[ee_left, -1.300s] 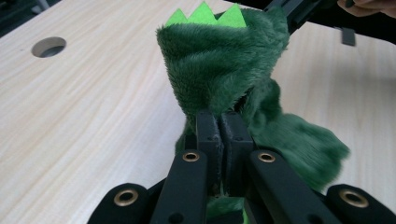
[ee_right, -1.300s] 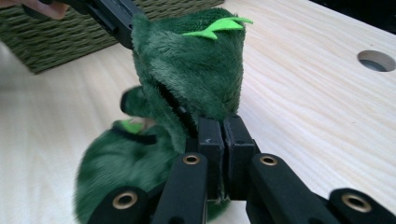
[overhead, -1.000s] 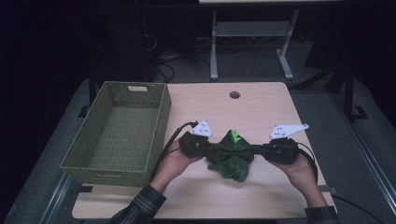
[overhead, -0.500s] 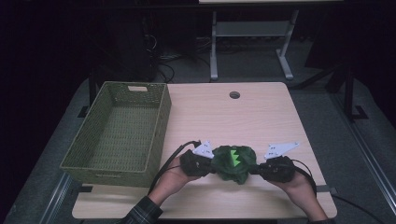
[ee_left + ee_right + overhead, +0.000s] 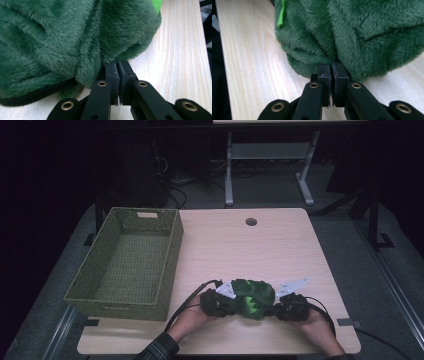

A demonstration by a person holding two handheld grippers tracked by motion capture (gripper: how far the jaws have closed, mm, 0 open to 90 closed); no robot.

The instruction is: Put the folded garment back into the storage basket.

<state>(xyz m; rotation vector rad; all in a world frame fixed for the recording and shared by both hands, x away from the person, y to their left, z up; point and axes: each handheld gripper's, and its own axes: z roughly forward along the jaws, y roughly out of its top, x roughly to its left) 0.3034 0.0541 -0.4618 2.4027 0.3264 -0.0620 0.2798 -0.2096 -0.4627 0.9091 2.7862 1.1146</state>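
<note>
The basket (image 5: 127, 262) stands at the left of the surface (image 5: 260, 250), and the green fleece (image 5: 254, 297) sits bunched up well to the right of the basket, near the front edge, apart from its wall.

The left hand-held gripper (image 5: 231, 301) is on the basket side of the fleece. In its own view the jaws are pressed together with an edge of the pile pinched at the tips (image 5: 117, 67), right where the cloth meets the wood. Only a thin fold seems caught. If the fleece is lifted toward the basket, that small bite could slip out of the plush and the cloth would sag or drop from that side.

The right hand-held gripper (image 5: 276, 306), on the far side of the fleece from the basket, is likewise pressed together on a fold of the fleece (image 5: 331, 66), low against the surface. With both grips so close, the cloth hangs as a lump rather than spread, so pulling the hands apart too fast could tear one corner free.

Both holds sit close to the front edge of the surface, so any loose part of the fleece could slide off toward the person. Carried low, the bundle may also snag on the basket's near rim (image 5: 120, 306).
</note>
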